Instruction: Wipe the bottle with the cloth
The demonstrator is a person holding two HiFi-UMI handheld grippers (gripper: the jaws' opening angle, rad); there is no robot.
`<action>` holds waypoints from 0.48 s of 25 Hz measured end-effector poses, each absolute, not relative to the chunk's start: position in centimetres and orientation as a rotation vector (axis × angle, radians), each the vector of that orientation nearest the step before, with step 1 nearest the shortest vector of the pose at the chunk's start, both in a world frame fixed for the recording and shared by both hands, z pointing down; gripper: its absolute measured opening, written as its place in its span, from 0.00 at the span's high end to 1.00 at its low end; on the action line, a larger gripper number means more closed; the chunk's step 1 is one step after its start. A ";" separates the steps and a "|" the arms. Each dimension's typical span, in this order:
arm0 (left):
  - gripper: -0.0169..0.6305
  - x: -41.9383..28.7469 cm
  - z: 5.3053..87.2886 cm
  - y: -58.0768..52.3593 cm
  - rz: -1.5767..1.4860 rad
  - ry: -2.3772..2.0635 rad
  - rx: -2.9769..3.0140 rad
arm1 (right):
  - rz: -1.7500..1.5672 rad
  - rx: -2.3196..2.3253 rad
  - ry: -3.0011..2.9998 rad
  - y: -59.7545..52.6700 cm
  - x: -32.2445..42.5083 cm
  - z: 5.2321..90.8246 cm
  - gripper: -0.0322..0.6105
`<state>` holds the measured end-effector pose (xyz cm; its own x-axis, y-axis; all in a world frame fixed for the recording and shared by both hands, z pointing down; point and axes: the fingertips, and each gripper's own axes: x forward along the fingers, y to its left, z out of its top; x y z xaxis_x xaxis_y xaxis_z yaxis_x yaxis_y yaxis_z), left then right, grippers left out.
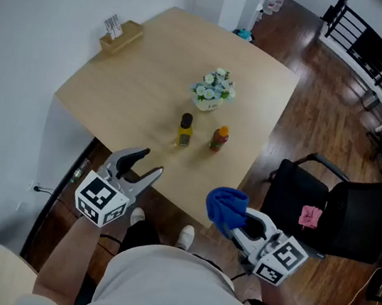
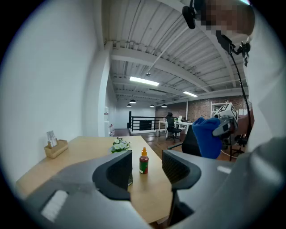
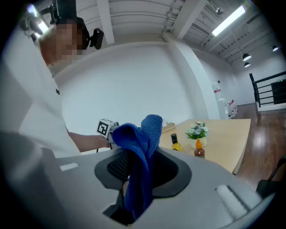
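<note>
Bottle (image 1: 184,131), upright near the flower pot (image 1: 213,91), could topple under the open, empty left tool (image 1: 153,162); the right tool (image 1: 237,226) grips the cloth (image 1: 226,204).

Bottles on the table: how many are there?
2. In the head view, the yellow bottle with a black cap stands left, the red bottle with an orange cap right, apart, both nearer than the flowers. None looks hidden.

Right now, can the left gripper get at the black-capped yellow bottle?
Probably yes. The left gripper is open and empty, held off the near edge of the table. Only bare tabletop lies between it and the yellow bottle. The orange-capped bottle stands apart, off to one side.
</note>
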<state>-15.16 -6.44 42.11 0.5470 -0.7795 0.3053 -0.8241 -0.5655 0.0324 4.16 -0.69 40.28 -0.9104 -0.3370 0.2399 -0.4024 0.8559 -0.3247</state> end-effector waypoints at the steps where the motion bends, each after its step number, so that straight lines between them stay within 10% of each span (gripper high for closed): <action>1: 0.62 -15.3 42.6 -7.9 0.388 -1.342 2.614 | 0.553 0.603 -2.846 -1.5 4.0 40.4 0.77; 12: 0.55 -15.7 49.0 -20.7 0.527 -1.094 2.673 | 0.564 1.003 -2.784 -5.7 0.7 39.1 0.77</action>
